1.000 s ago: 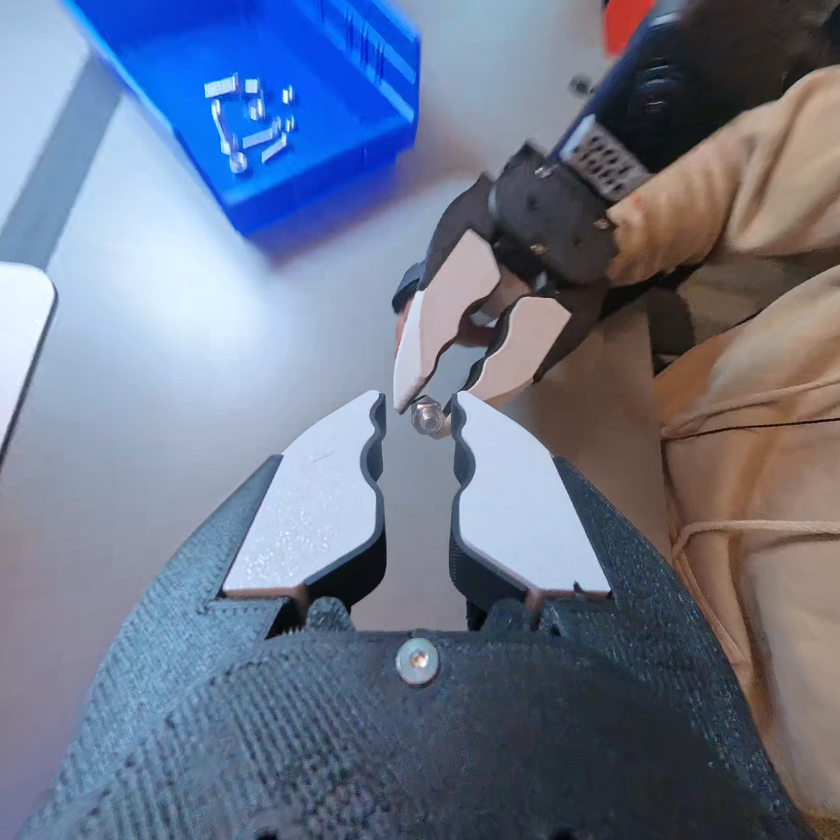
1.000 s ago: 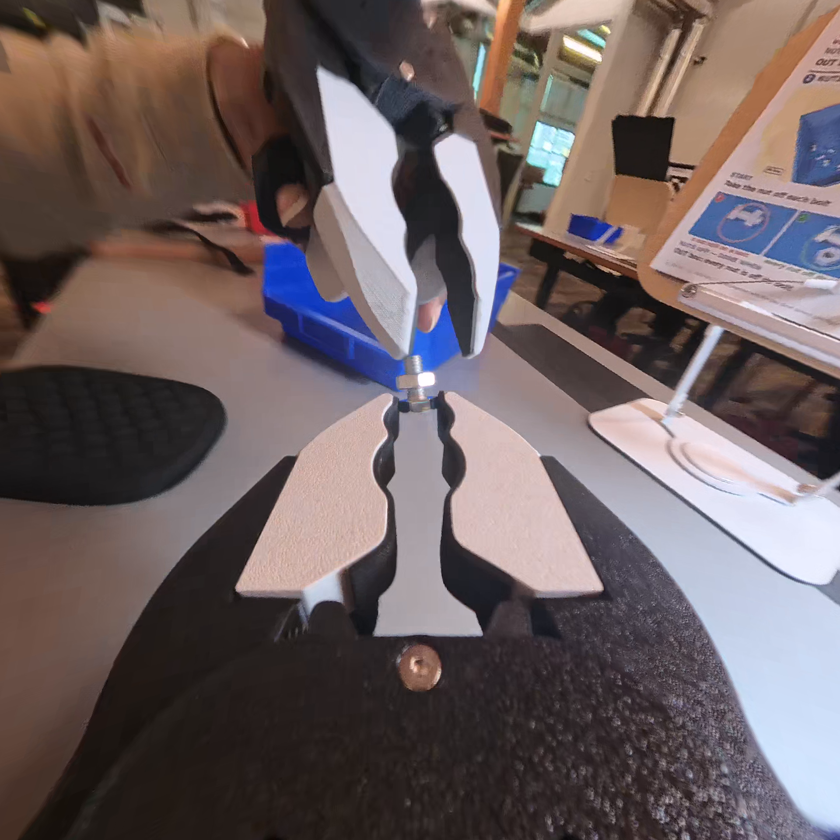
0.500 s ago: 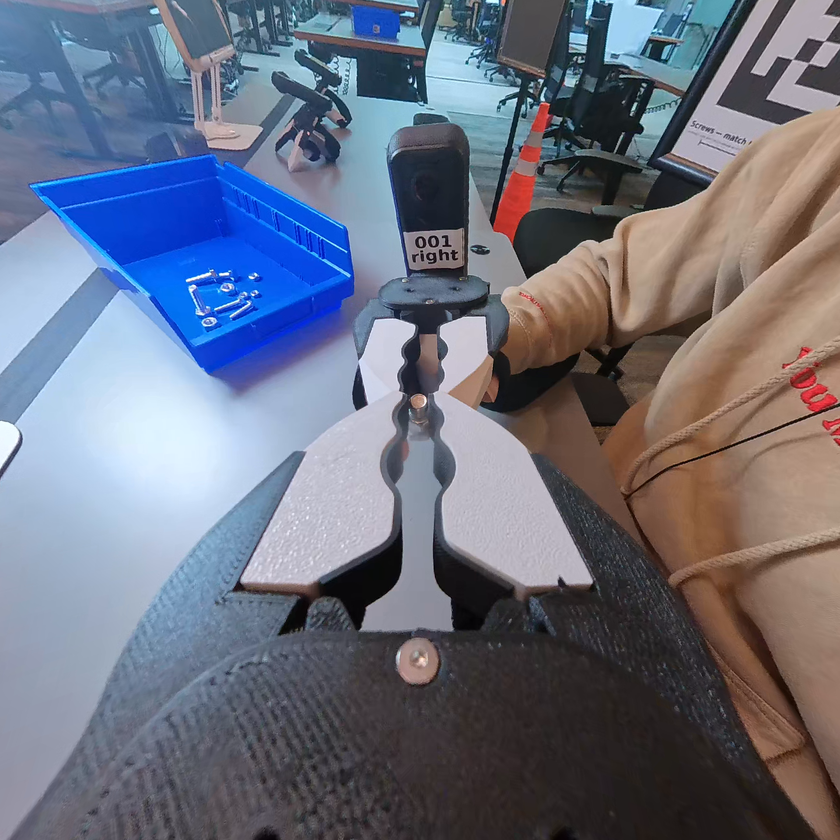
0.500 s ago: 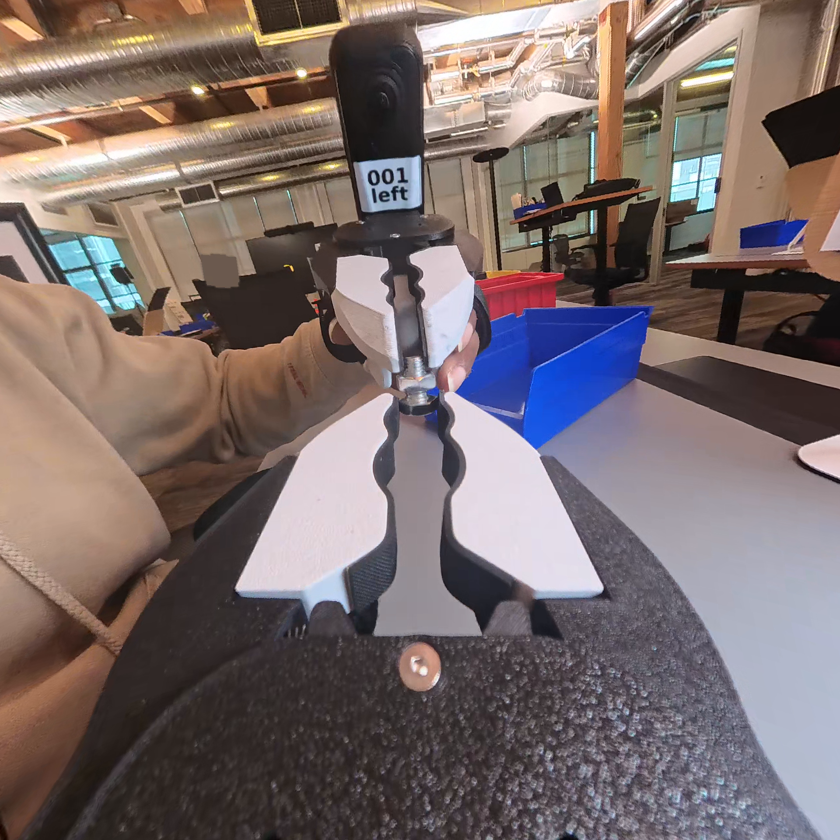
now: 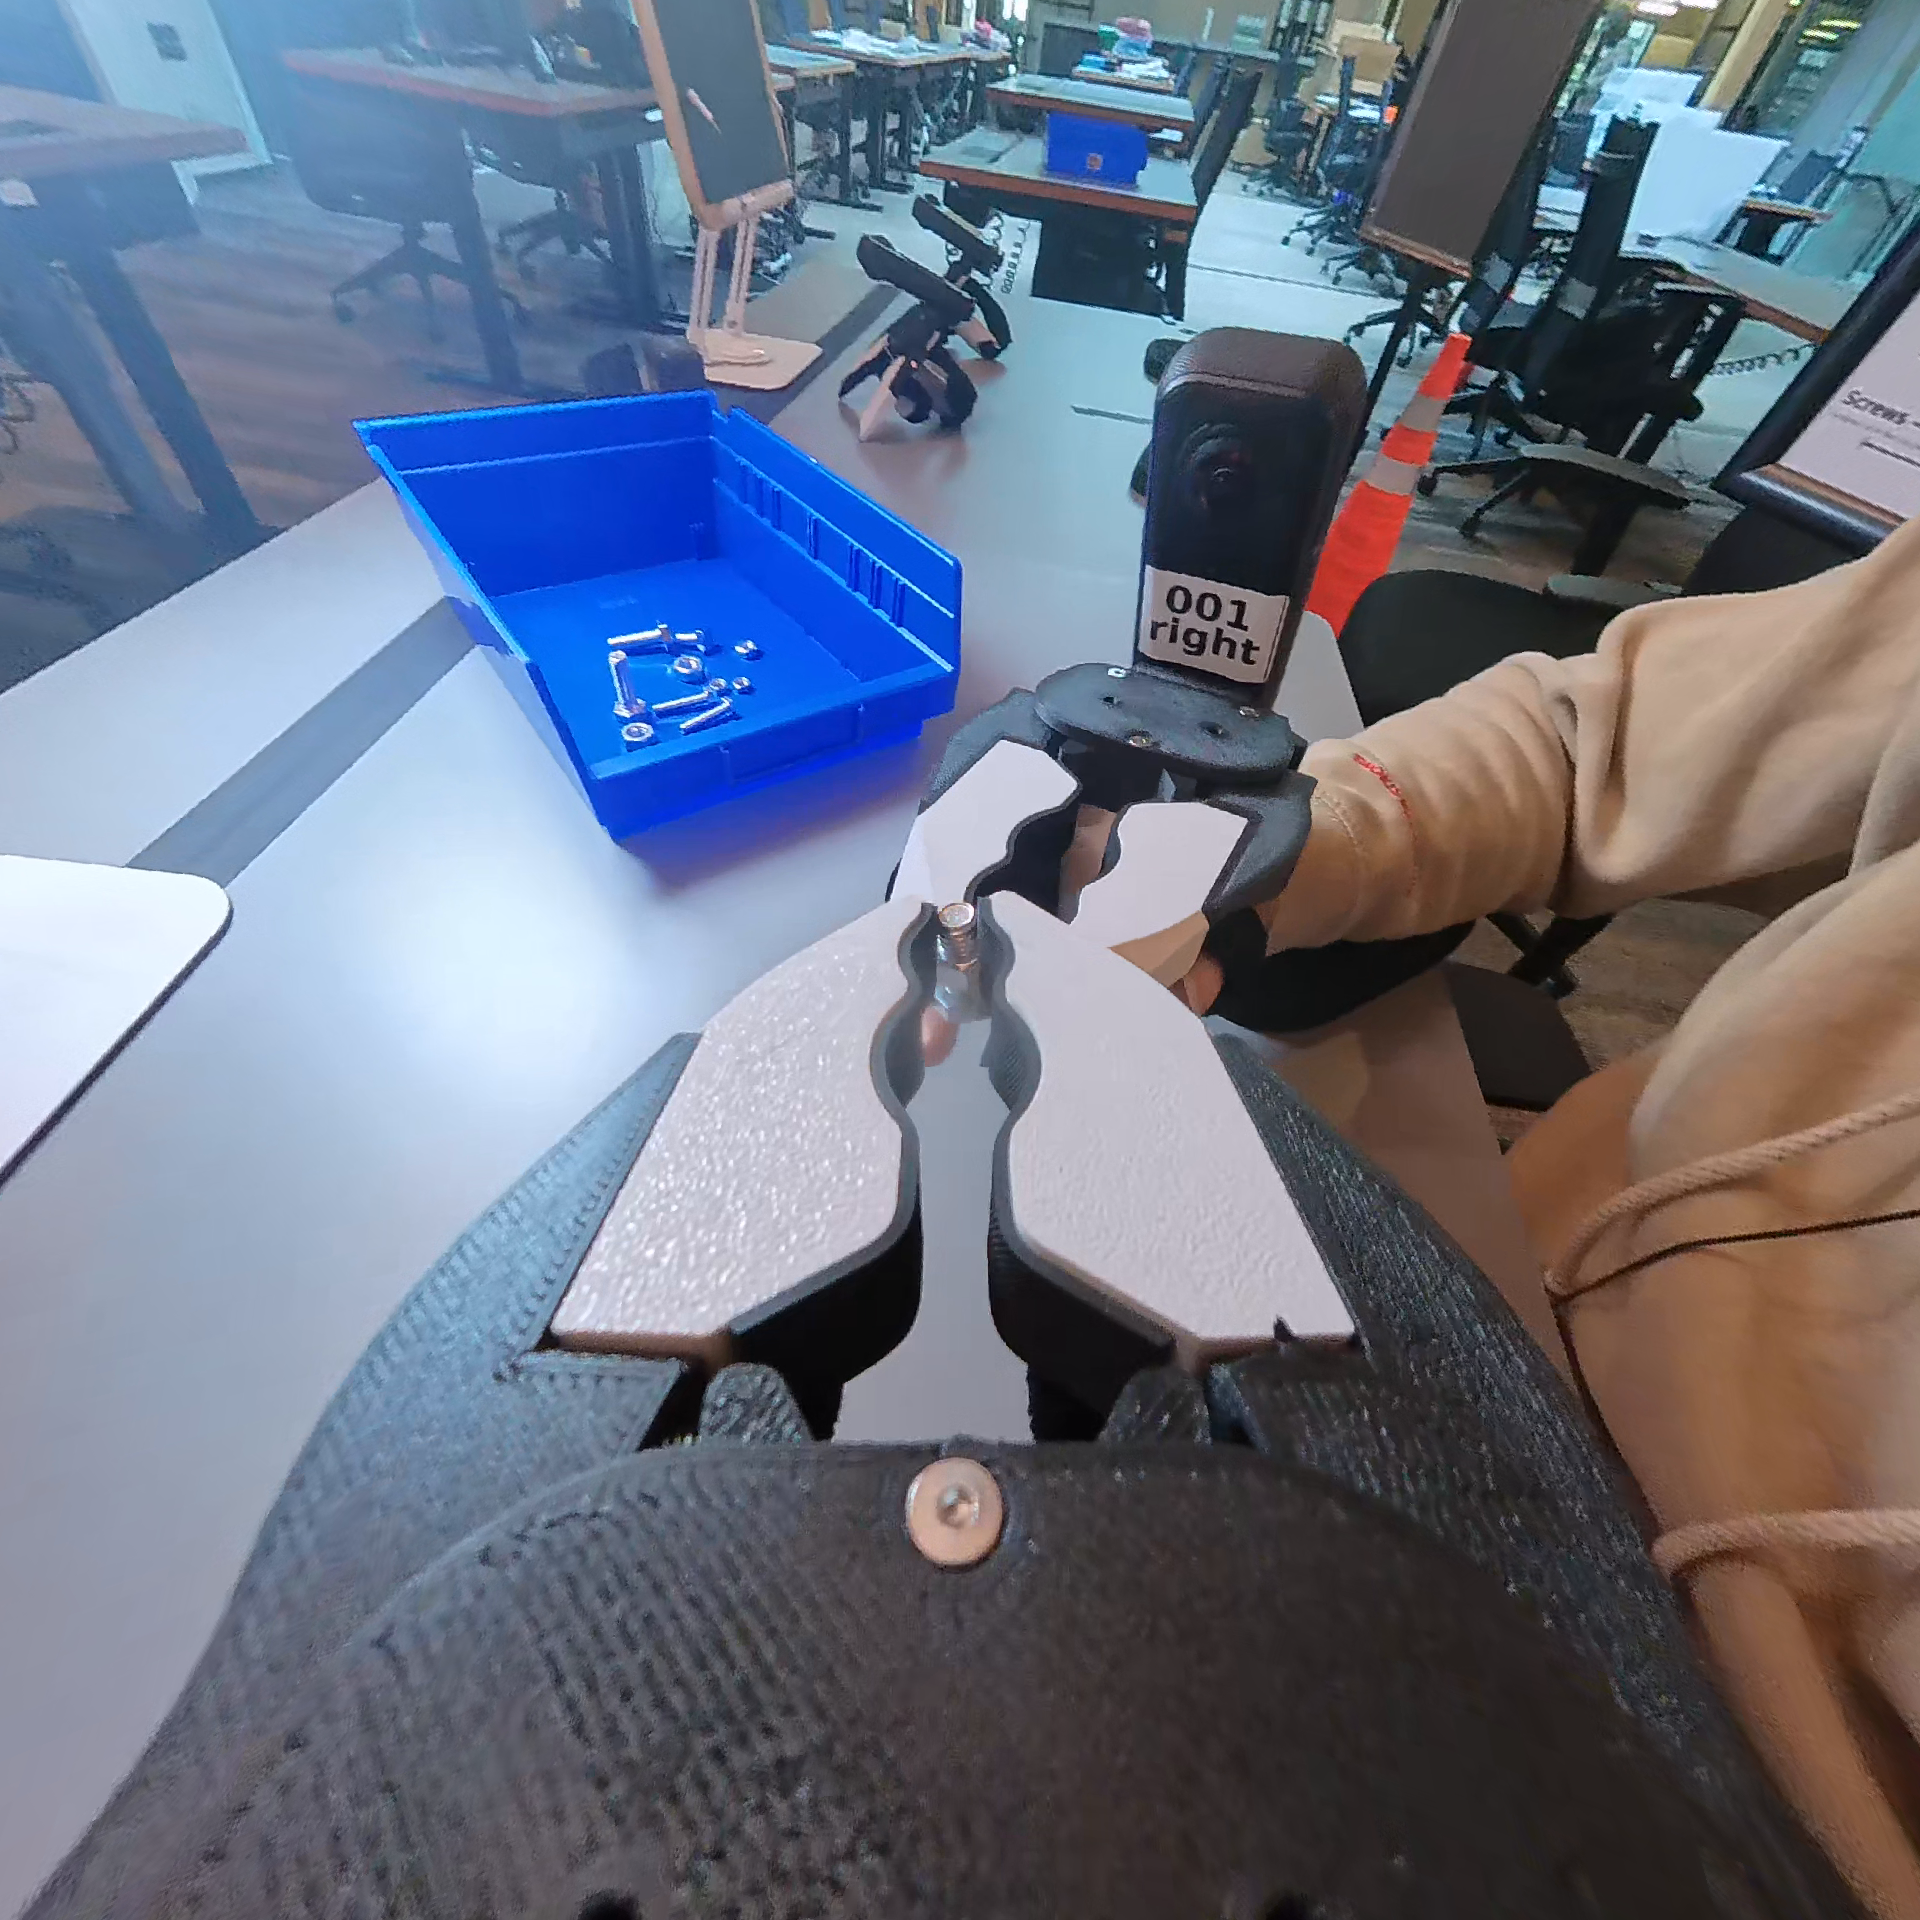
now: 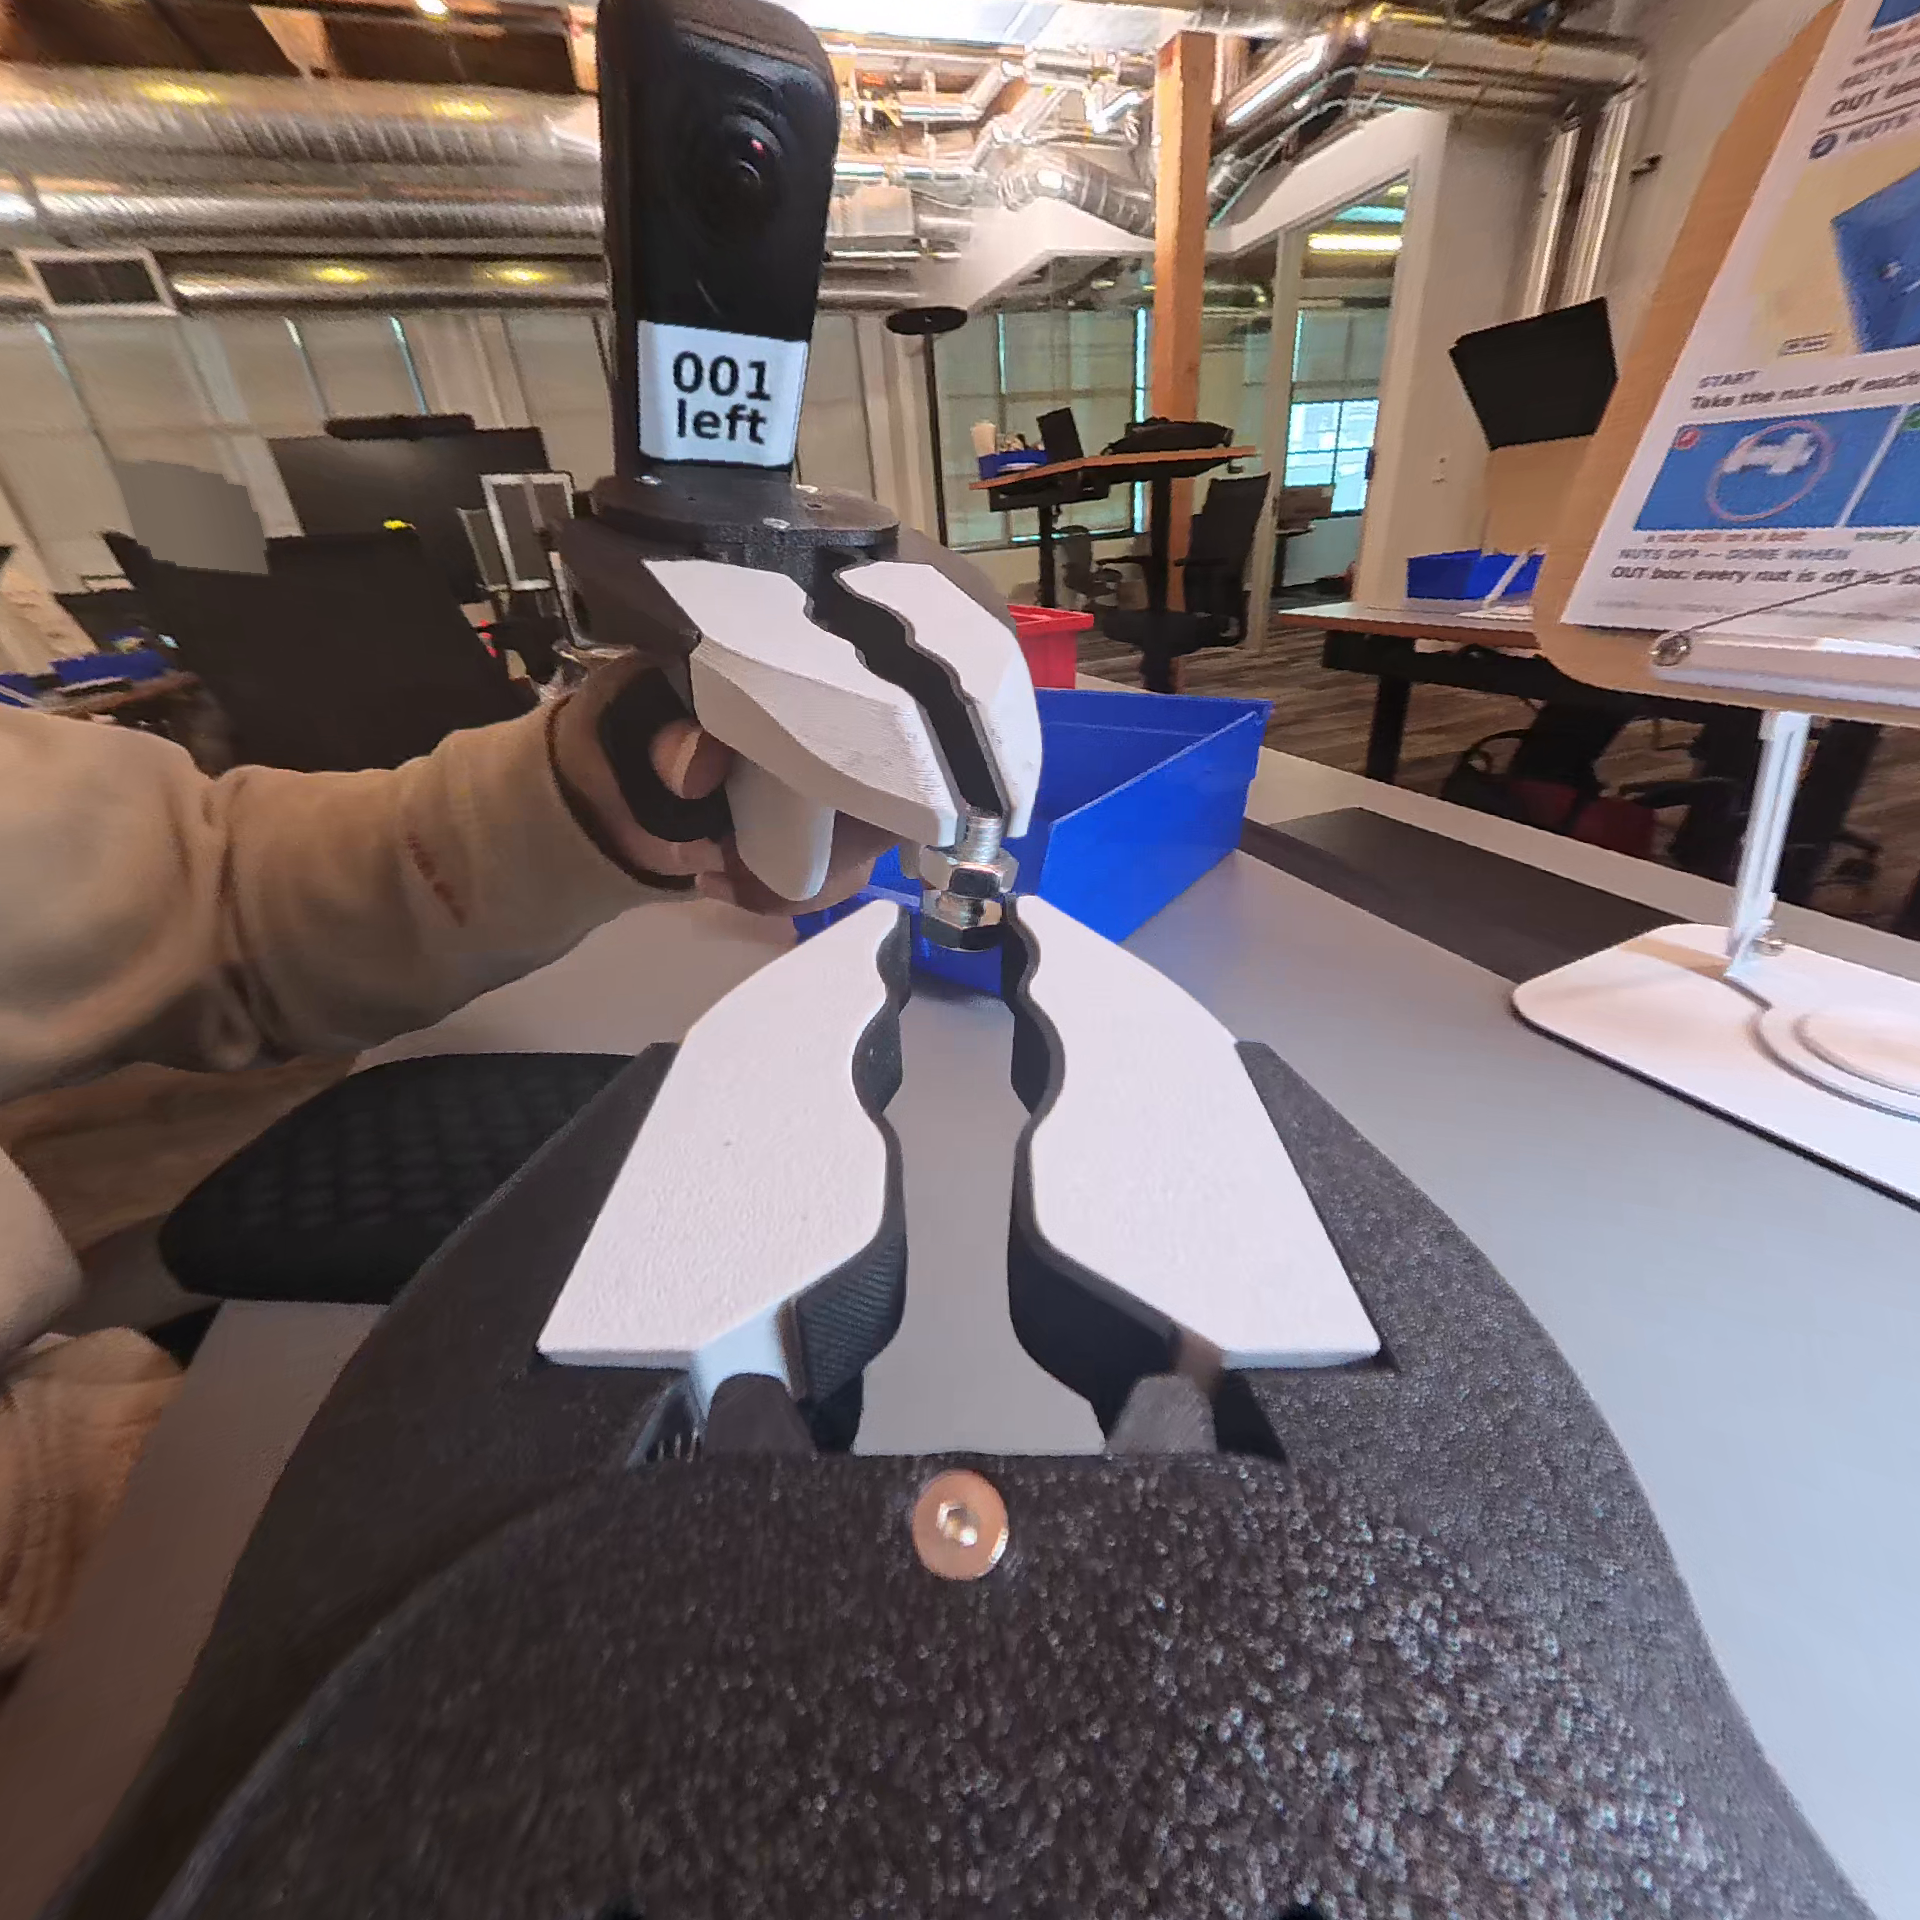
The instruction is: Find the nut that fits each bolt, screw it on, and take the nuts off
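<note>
Since half a second ago the left gripper [image 6: 982, 821] has twisted aside, jaws clamped on the threaded silver steel bolt [image 6: 979, 831] while the right gripper [image 6: 961, 930], just beyond its tips, pinches the hex nut [image 6: 961, 914]; misalignment could cross-thread or drop it.

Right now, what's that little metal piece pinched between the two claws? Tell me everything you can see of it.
It is a small shiny steel bolt with a threaded shaft and what look like two hex nuts on it. The left gripper is shut on the shaft end. The right gripper clasps the lower end around the bottom nut. It is held in the air above the grey table, near the blue bin.
</note>
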`<state>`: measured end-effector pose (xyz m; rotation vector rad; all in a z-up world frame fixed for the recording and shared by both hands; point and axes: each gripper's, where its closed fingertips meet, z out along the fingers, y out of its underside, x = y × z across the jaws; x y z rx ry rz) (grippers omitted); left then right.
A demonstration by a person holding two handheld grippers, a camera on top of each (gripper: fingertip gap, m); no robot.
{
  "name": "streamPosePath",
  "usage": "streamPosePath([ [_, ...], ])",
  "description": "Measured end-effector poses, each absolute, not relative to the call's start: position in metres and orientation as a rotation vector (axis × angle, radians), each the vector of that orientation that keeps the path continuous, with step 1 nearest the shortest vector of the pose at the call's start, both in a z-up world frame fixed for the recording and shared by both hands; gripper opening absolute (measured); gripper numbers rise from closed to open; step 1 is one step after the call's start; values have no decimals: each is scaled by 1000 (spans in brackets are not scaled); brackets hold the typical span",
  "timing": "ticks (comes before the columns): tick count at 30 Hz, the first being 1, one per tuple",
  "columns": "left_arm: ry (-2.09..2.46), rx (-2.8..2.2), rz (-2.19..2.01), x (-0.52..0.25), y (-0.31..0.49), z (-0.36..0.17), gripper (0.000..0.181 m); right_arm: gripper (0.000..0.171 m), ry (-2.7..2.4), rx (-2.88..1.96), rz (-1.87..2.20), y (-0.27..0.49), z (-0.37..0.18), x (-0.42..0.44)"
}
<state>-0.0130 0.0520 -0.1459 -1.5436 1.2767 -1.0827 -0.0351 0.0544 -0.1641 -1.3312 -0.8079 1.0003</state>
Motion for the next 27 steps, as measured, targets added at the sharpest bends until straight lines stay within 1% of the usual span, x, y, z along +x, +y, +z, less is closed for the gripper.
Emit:
streamPosePath([
  [5, 1236, -1530, -1066, -11, 53, -145, 7, 15, -797, -1339, 971, 56, -163, -33],
  [9, 1207, -1468, -1082, -11, 49, -142, 8, 14, -833, -1320, 1025, 51, -161, -32],
  [10, 1191, -1436, -1088, -12, 48, -139, 10, 14, -850, -1313, 1033, 49, -161, -32],
  [14, 1156, -1392, -1189, -17, 38, -139, 29, 14, -926, -1281, 1098, 35, -164, -37],
  [16, 1172, -1384, -1213, -17, 32, -145, 33, 15, -959, -1279, 1105, 31, -167, -41],
  [18, 1224, -1392, -1221, -16, 24, -154, 30, 15, -966, -1282, 1102, 30, -169, -43],
  [19, 1234, -1394, -1223, -17, 21, -156, 31, 15, -961, -1287, 1099, 32, -169, -42],
  [21, 1201, -1389, -1226, -22, 23, -153, 31, 14, -923, -1296, 1075, 38, -168, -37],
  [22, 1214, -1359, -1274, -27, 18, -149, 12, 14, -892, -1315, 1042, 45, -168, -33],
  [23, 1192, -1332, -1329, -30, 15, -143, 11, 14, -882, -1322, 1020, 49, -169, -30],
  [27, 1113, -1370, -1248, -33, 31, -149, 24, 14, -908, -1319, 1013, 48, -172, -34],
])
